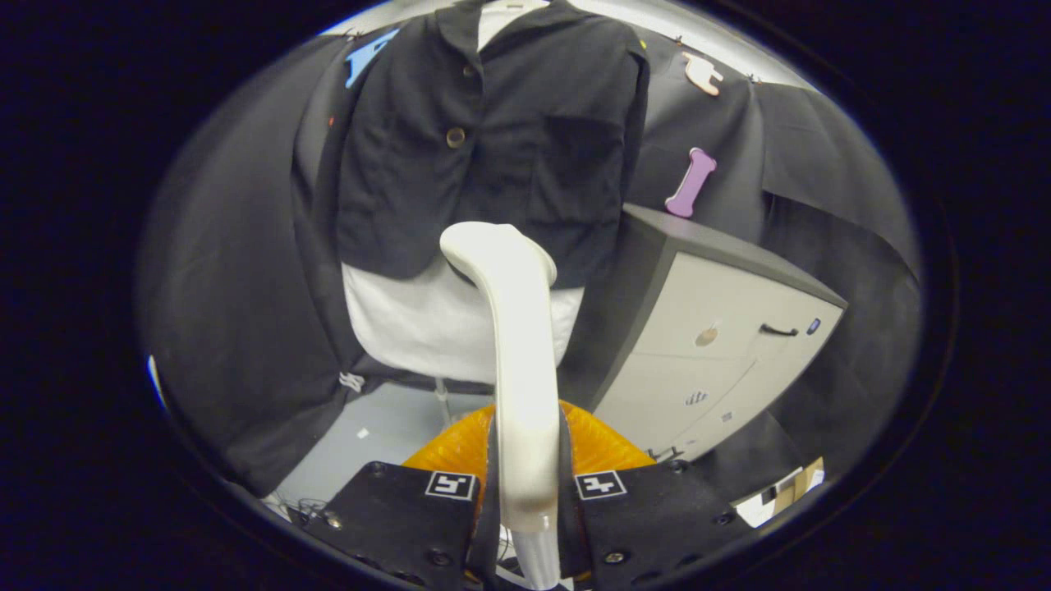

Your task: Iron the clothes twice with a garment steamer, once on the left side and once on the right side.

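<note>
White plastic garment steamer point(519, 369) clamped between both black gripper point(525, 501) fingers at lower centre, curved head raised before dark buttoned jacket point(484, 139) hanging upper centre, grey cabinet point(722, 345) at right.

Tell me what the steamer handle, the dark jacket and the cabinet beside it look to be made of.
The steamer handle, clamped between the gripper fingers, looks like smooth cream plastic, with a soft sheen and a moulded curve. The dark jacket, hanging beyond it over a white garment, seems matte woven cloth with fine creases and round buttons. The cabinet is probably painted metal or laminate: flat, pale fronts and a dark top.
</note>
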`<state>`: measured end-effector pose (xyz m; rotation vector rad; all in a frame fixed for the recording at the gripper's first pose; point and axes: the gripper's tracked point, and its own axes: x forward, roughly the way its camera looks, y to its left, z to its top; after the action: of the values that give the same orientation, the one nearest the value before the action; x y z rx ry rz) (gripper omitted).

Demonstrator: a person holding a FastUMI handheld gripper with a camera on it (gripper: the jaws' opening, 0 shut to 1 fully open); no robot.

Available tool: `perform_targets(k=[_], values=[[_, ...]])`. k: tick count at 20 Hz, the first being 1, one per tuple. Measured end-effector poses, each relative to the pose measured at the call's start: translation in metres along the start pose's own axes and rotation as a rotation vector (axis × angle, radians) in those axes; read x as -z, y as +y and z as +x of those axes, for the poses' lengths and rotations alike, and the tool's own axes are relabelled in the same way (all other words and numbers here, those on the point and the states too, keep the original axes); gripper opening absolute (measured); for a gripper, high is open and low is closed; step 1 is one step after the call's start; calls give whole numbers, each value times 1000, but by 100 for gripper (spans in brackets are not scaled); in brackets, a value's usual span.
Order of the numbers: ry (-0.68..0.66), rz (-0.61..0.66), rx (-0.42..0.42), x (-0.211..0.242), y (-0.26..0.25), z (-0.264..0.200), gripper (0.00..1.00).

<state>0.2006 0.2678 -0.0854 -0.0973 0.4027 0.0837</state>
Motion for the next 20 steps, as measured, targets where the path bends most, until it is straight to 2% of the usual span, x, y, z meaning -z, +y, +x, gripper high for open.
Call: perform_targets(k=[5, 11, 14, 20], values=[[-219, 36, -105, -99, 28, -48, 31], [-461, 21, -223, -223, 75, -91, 31], [-530, 4, -203, -284, 88, -90, 31], [-601, 17, -127, -356, 99, -65, 31]])
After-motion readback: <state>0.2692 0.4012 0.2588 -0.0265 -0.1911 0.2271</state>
